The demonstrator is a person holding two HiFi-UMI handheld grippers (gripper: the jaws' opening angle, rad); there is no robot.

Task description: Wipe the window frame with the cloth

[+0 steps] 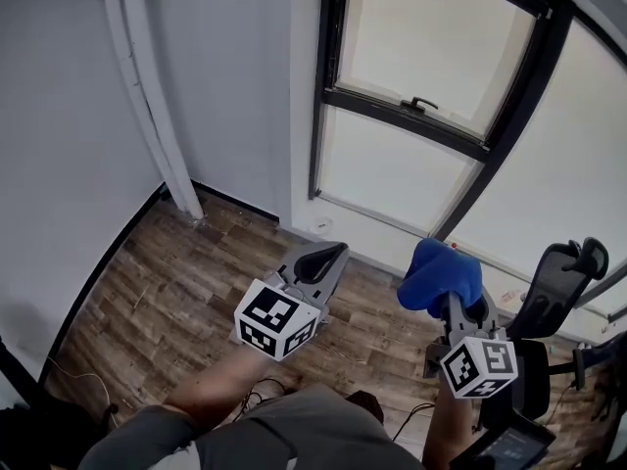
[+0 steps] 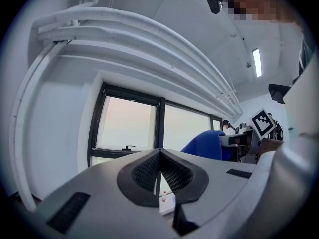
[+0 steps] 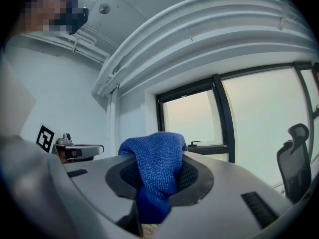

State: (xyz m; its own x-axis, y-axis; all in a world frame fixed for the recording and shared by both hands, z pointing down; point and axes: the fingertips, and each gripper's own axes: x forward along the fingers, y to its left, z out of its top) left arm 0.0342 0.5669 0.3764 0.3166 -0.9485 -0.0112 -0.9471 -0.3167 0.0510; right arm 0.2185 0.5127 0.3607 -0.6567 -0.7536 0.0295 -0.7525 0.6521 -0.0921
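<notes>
Closest to the lens is the person's grey shirt [image 1: 245, 439], with both forearms reaching out from it toward the window frame [image 1: 509, 116]. Each hand holds a gripper below that black frame, and neither one touches it. The left gripper [image 1: 333, 253] points up toward the frame's left upright. Its own view shows its jaws brought together at the tips with nothing between them. The right gripper [image 1: 456, 306] is raised below the frame's slanting middle bar, and its jaws are clamped on the blue cloth [image 1: 439, 274]. The cloth is bunched, bulges out above the jaw tips and hangs down through the gap between the jaws. In the right gripper view the frame stands beyond the cloth and apart from it, so the cloth is short of the frame and not pressed to it. A small black handle [image 1: 421, 103] sits on the frame's horizontal bar, above and between the two grippers. A white sill [image 1: 382, 233] runs along the frame's lower edge. Left of the frame, a white pipe [image 1: 157, 96] runs down the pale wall to the wooden floor [image 1: 167, 292], which spreads out below the frame. A black chair [image 1: 563, 272] stands under the frame's right pane, just right of the right gripper.
</notes>
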